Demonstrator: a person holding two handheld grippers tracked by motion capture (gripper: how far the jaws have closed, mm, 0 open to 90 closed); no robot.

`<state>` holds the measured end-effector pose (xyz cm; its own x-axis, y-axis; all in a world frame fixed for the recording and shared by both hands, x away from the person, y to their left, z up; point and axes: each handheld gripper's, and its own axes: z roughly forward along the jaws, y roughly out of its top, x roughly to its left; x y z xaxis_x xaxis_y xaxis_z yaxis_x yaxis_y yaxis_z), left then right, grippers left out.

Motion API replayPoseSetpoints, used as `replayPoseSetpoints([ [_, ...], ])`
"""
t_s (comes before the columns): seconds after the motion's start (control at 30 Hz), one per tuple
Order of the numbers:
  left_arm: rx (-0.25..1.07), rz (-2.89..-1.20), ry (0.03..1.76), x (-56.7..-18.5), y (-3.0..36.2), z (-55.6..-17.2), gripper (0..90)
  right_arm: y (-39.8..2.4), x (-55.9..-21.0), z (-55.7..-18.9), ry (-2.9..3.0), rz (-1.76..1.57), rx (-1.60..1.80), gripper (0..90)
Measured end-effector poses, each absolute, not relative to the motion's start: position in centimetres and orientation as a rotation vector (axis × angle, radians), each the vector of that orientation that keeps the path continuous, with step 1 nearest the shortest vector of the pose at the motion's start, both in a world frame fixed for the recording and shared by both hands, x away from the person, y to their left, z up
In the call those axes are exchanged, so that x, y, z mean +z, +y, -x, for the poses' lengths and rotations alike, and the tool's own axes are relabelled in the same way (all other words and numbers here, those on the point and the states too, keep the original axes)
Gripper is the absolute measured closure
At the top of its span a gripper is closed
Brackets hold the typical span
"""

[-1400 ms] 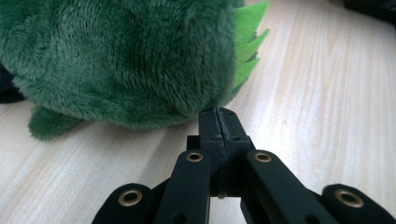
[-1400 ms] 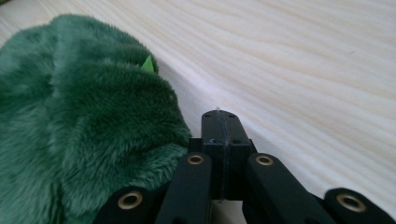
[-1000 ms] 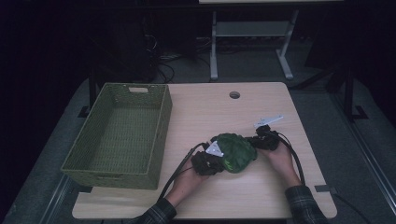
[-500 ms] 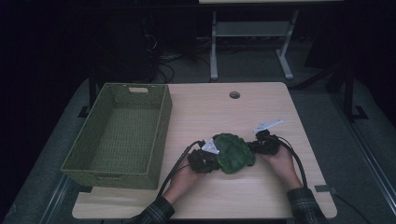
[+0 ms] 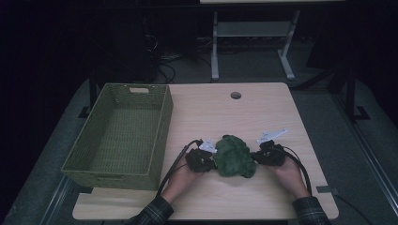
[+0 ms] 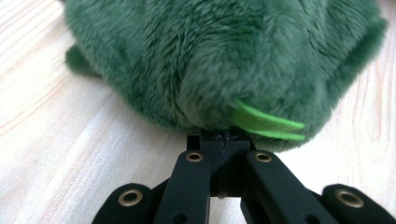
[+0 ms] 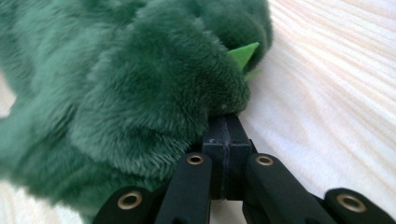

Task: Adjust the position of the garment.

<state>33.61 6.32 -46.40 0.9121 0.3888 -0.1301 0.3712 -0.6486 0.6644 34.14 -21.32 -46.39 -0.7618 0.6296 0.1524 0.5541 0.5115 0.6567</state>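
Since the earlier frames, the green plush toy (image 5: 234,156) and both grippers had shifted a little toward the basket (image 5: 117,136), the right gripper (image 5: 257,157) travelling more. Each gripper's jaws were pressed together, their tips buried in fur: the left gripper (image 5: 212,161) pinched the toy's left edge, the right its right edge. It lay bunched on the wooden table (image 5: 211,108), beside the basket.
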Motion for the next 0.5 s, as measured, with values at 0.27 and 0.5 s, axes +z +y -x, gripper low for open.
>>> replayPoseSetpoints([
  [0.27, 0.025, -2.332, 0.541, -46.3, 6.6, -33.7, 89.6, -21.4, -46.3, -32.1, 2.669, -1.019, 1.07, 89.9],
  [0.5, 0.022, -2.338, 0.533, -46.3, 6.8, -33.9, 89.5, -21.4, -46.2, -30.4, 2.685, -0.969, 1.066, 89.7],
])
